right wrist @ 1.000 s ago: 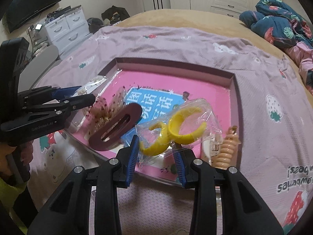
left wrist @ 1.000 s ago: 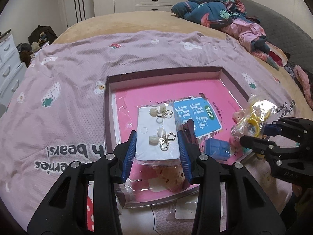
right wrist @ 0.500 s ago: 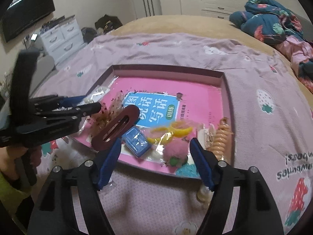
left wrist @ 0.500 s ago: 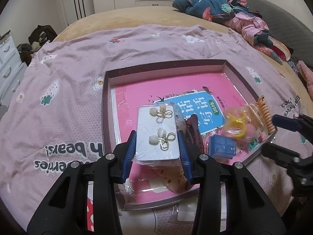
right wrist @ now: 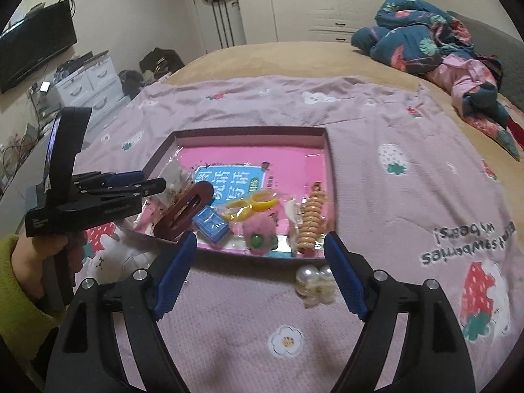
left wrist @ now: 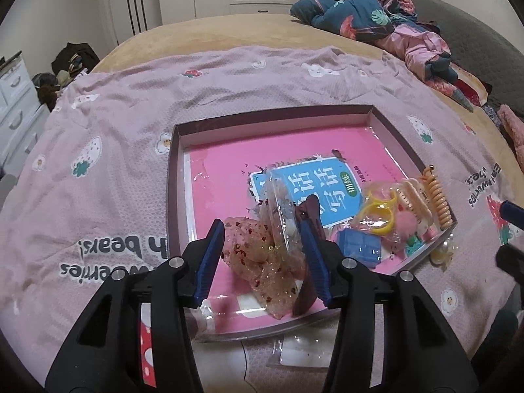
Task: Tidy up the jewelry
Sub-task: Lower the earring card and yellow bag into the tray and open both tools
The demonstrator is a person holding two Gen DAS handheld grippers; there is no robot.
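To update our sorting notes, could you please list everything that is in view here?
tray: 1, dark purple rim, on the blanket
book: 1, pink, blue label, lining the tray
earring packet: 1, clear, tilted between the left claw's fingers
glitter packet: 1, pinkish, tray's near side
hair clip: 1, maroon, beside the glitter packet
box: 1, blue, in tray
bagged piece: 1, yellow, in tray
pompom: 1, pink, in tray
coil tie: 1, beige, tray's right edge
pearl piece: 1, white, outside the tray
blanket: 1, lilac, on bed
quilt: 1, dark blue floral, far right
left claw: black, blue pads, opening
right claw: same colours, opening, empty
hand: 1, green sleeve, holding the left claw
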